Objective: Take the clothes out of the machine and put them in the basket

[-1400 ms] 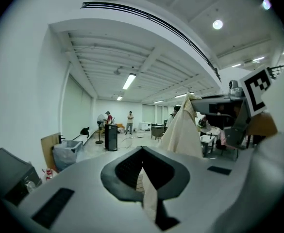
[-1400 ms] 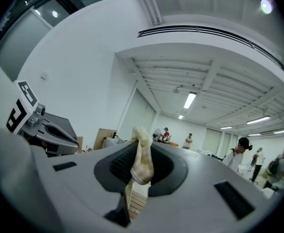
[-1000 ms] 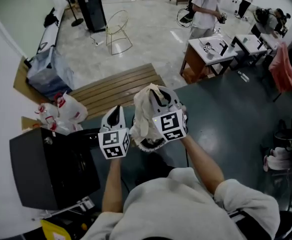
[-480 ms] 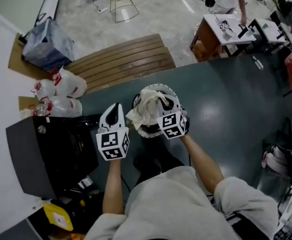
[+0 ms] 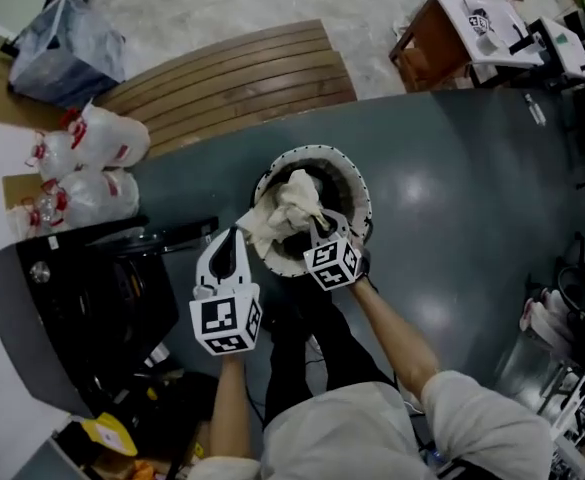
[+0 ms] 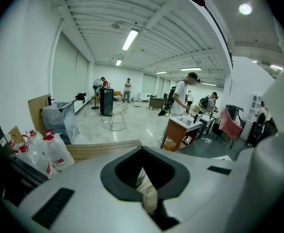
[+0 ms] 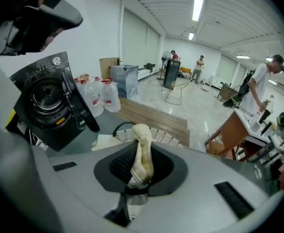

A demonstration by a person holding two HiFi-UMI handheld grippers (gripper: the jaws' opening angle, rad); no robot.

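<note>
"How many clothes are out?"

"One cream cloth (image 5: 290, 208), mid-frame, over the single basket (image 5: 358, 190). The right gripper (image 5: 312, 236) pinches it tight. The left gripper (image 5: 234, 240), nearly closed, nips its edge."

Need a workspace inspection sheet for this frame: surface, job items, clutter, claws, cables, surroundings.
Surface: dark glossy floor.
Job's things: cream cloth hangs over the white basket; black washing machine to the left, door open.
Clutter: plastic bottles by the wall; wooden bench.
Grippers: right claw pinches the cloth; left claw appears shut on its edge.
Cables: thin black cable overhead in the left gripper view.
Surroundings: people at desks beyond.
</note>
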